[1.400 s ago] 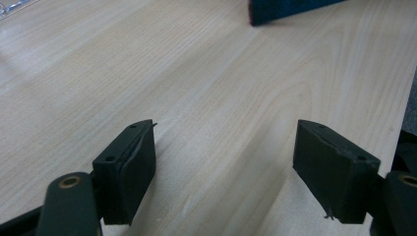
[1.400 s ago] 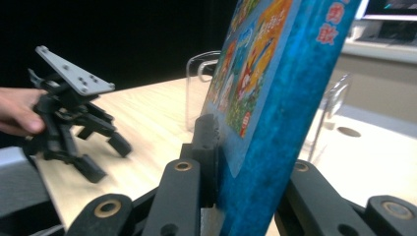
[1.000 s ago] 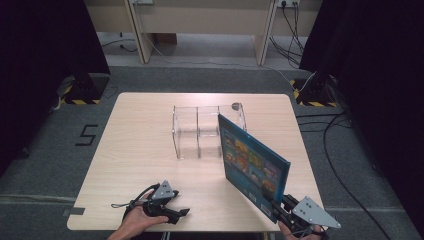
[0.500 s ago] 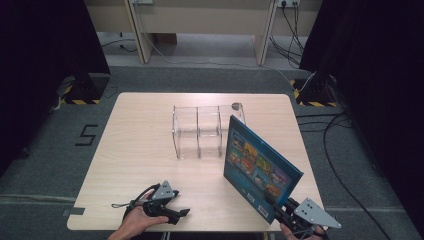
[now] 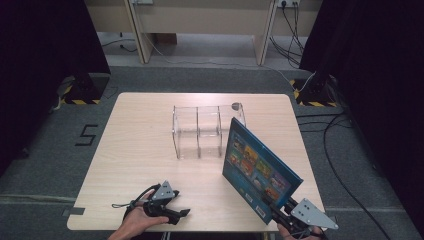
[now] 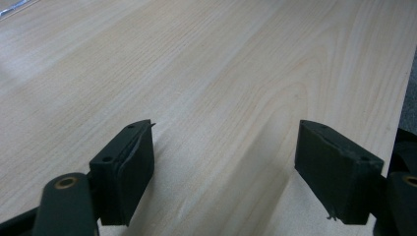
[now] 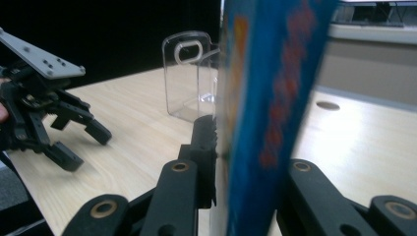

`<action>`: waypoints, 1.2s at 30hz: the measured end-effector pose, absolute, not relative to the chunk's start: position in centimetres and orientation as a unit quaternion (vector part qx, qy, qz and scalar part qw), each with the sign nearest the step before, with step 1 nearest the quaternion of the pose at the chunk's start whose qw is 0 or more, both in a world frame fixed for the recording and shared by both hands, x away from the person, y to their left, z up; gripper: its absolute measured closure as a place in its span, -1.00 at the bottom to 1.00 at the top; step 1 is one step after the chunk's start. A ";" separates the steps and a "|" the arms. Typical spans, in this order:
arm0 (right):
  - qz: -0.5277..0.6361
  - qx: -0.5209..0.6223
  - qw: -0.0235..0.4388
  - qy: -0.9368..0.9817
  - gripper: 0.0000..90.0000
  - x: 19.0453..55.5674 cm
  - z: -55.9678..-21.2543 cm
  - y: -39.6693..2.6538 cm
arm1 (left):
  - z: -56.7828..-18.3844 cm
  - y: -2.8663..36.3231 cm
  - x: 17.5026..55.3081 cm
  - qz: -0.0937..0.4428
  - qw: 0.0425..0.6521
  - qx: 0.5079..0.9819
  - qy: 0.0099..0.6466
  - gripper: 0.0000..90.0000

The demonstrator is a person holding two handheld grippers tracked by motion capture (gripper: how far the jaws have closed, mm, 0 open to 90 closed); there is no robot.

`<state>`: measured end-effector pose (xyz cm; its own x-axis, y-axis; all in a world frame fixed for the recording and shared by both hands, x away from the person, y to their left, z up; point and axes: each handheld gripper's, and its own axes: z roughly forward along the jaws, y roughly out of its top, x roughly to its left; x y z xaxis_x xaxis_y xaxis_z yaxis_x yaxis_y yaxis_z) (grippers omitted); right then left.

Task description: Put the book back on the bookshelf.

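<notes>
Book (image 5: 255, 167) is standing tilted at the near right of the table (image 5: 145, 150), its near corner sitting between the jaws of your right gripper (image 5: 276, 214), its far edge leaning toward the clear rack (image 5: 197, 131) just beyond it. In the right gripper view the left pad is lying against the cover while the jaws have just been opening, so you are barely pinching the book, if at all; treat the hold as loose. It is looking like a thin, stiff hardcover with a glossy, likely slippery face, light enough for one gripper but long enough to swing and lever out of a corner grip. You are probably better off taking it near the spine, deeper between the pads, and keeping it upright so that it is not twisting. The rack is looking light and could slide if the book is bumping it. Your left gripper (image 5: 172, 212) is resting on the near left of the table, well apart from the book, its jaws standing apart with nothing between them.
</notes>
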<state>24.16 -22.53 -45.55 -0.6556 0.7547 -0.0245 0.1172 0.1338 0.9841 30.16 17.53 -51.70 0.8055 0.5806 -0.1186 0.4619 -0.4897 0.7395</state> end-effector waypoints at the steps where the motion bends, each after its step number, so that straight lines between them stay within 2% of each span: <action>1: 0.579 0.311 0.277 0.700 0.69 24.2 -45.5 -22.3 | -51.7 17.5 30.2 0.074 0.404 0.860 0.303 -0.50; 5: 0.585 0.309 0.271 0.699 0.67 25.1 -45.6 -21.6 | -51.7 17.5 30.2 0.075 0.404 0.861 0.301 -0.50; 14: 0.612 0.319 0.265 0.673 0.83 25.5 -45.9 -21.2 | -51.7 17.4 30.2 0.073 0.406 0.860 0.301 -0.50; 20: 0.658 0.351 0.225 0.627 0.84 25.7 -45.0 -21.5 | -51.8 17.4 30.3 0.072 0.408 0.859 0.301 -0.50; 36: 0.648 0.374 0.254 0.613 0.85 28.0 -42.4 -21.1 | -51.8 17.4 30.2 0.073 0.409 0.859 0.299 -0.50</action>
<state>28.05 -21.09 -42.41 -0.5921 0.7869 0.1739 0.1294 -0.1202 0.9843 30.25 17.39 -51.78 0.8102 0.5738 -0.1198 0.4545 -0.4859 0.7466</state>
